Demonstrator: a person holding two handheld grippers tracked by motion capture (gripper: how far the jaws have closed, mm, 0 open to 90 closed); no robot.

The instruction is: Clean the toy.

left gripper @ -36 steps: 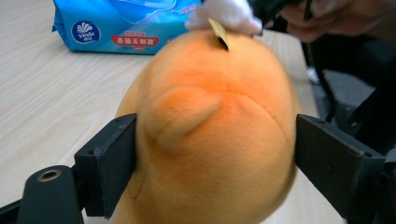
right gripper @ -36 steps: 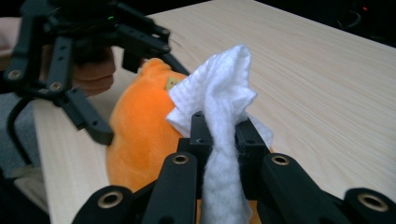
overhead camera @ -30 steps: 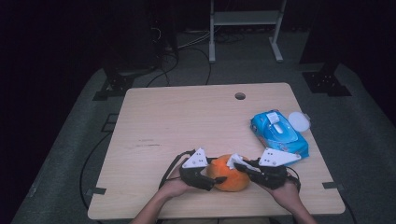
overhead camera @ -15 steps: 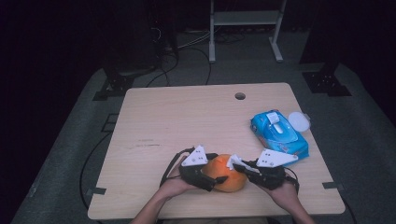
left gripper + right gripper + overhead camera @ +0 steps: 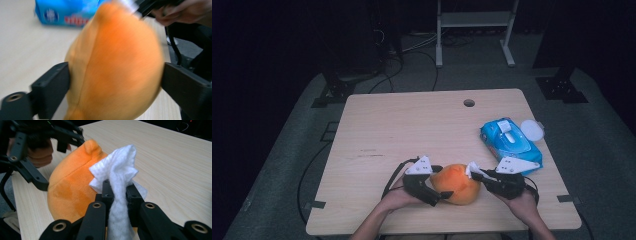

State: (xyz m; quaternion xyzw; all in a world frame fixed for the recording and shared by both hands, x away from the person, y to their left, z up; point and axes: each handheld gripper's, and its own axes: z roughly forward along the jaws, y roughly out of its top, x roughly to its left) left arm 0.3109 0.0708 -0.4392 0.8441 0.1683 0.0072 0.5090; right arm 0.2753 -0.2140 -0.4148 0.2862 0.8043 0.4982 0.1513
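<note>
We see the orange plush toy at the table's near edge, about six o'clock on the tabletop. Our left gripper has just been opening, its jaws spread wide around the toy's sides. Our right gripper pinches a white wipe against the toy's three o'clock side. The blue wipe pack lies well apart, at two o'clock from the toy.

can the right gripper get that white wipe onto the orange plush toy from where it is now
Probably yes. The right gripper is shut on the wipe, right beside the plush toy, with nothing between them. The left gripper sits around the toy's other side.
</note>
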